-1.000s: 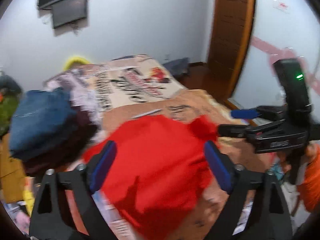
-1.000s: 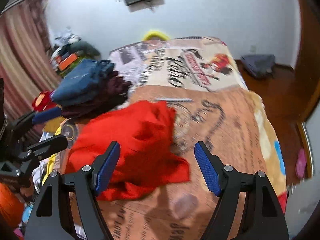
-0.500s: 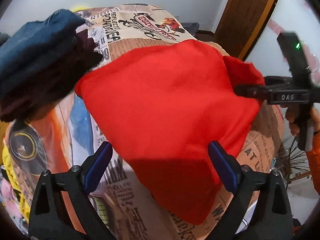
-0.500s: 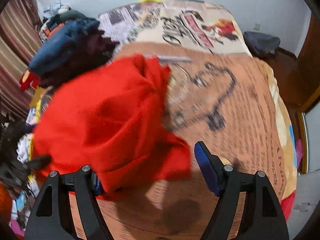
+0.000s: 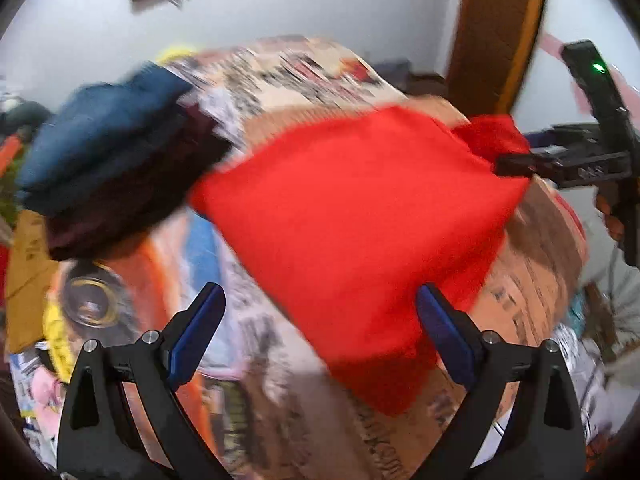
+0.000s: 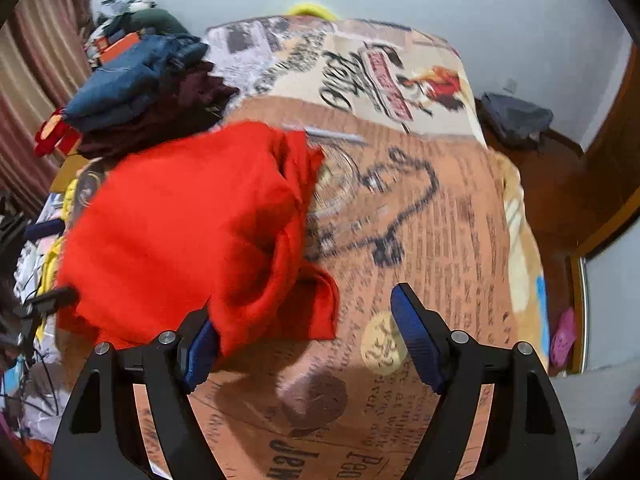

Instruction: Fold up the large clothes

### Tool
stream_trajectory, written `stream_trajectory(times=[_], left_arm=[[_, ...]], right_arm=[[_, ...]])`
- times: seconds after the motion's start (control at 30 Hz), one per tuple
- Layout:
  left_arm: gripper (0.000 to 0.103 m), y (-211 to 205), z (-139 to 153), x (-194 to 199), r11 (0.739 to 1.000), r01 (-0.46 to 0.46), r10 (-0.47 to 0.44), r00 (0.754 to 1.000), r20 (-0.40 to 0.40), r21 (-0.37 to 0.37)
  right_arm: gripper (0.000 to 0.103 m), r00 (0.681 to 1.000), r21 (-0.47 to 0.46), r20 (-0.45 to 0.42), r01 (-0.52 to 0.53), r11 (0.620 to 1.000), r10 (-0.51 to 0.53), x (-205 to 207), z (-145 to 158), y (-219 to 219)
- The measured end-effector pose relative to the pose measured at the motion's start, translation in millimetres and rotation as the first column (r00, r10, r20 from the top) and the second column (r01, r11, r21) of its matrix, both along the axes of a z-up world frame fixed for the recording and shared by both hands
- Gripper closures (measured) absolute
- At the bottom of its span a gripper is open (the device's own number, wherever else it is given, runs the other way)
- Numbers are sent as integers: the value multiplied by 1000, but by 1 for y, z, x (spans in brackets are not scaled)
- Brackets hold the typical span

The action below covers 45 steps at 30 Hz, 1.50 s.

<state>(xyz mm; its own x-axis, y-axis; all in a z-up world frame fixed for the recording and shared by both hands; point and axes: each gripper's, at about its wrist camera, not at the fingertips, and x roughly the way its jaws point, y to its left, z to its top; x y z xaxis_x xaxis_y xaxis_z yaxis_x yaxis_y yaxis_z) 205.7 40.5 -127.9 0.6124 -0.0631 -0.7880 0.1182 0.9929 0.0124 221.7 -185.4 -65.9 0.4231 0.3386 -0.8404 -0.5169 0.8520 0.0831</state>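
A red garment (image 5: 360, 220) lies loosely bunched on the bed's printed cover (image 6: 440, 240). My left gripper (image 5: 320, 332) hangs open above its near edge, and the cloth reaches down between the blue pads without touching them. My right gripper (image 6: 308, 344) is open too, at the garment's (image 6: 192, 232) other side. A hanging fold covers the top of its left pad, and the right pad is over bare cover. In the left wrist view the right gripper's fingers (image 5: 520, 165) stand at the garment's far right corner.
A stack of folded clothes, blue jeans on dark maroon (image 6: 128, 80), sits at the bed's left side next to the red garment. Clutter and a striped curtain (image 6: 32, 80) lie beyond it. A wooden door (image 5: 500, 32), a dark bundle (image 6: 516, 116) and a pink slipper (image 6: 564, 336) are to the right.
Both grippers have sunk closer to the bed and the red garment. Its hanging fold now lies over the right gripper's left pad. Both pairs of jaws stay wide.
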Motion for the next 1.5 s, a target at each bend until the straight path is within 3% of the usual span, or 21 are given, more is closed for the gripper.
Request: stream_trajectory(times=[0.1,0.2,0.37,0.5,0.57,0.67,0.73,0.9,1.1,1.2,1.27,1.4,1.5], left_arm=[[6,16,17,1,997,-82,82,995,60,2],[6,37,26,8,985,-164,167,983,75,-50],[6,65,10,27,948,-263,263,965,-26,-177],[6,73,-20,40,914,-284,247,956,-160,-289],[6,70,-33,45,892,-282,214,952,-219,-354],[6,71,-53,53,830,-297,169,941,-295,-472],[6,72,-65,59,787,-316,146,930,-339,-529],[6,70,-88,71,699,-348,93,910,-403,-624],[6,57,-89,81,692,-313,54,921,-385,-651],[22,55,-91,85,675,-297,30,926,-376,-676],[30,56,-92,85,653,-310,48,928,-371,-691],[53,62,-87,81,628,-314,59,932,-359,-712],[65,60,-71,79,647,-290,54,940,-337,-705]], right_arm=[[25,998,33,44,-48,998,46,2,22,12],[25,994,69,56,-96,993,92,9,33,28],[25,989,105,-5,-143,984,145,31,21,54],[25,984,112,-113,-127,986,139,53,-7,58],[25,969,128,-218,-88,988,114,67,-30,51],[25,938,137,-339,-34,990,79,79,-61,36],[25,915,192,-391,-23,981,98,83,-72,27],[25,893,272,-430,-15,962,135,86,-79,22],[26,856,311,-492,7,950,155,101,-89,32],[44,842,328,-513,12,945,167,105,-93,37],[65,825,358,-534,24,933,184,103,-94,39],[73,828,390,-535,65,919,169,97,-86,34],[76,846,396,-509,68,916,158,89,-71,34]])
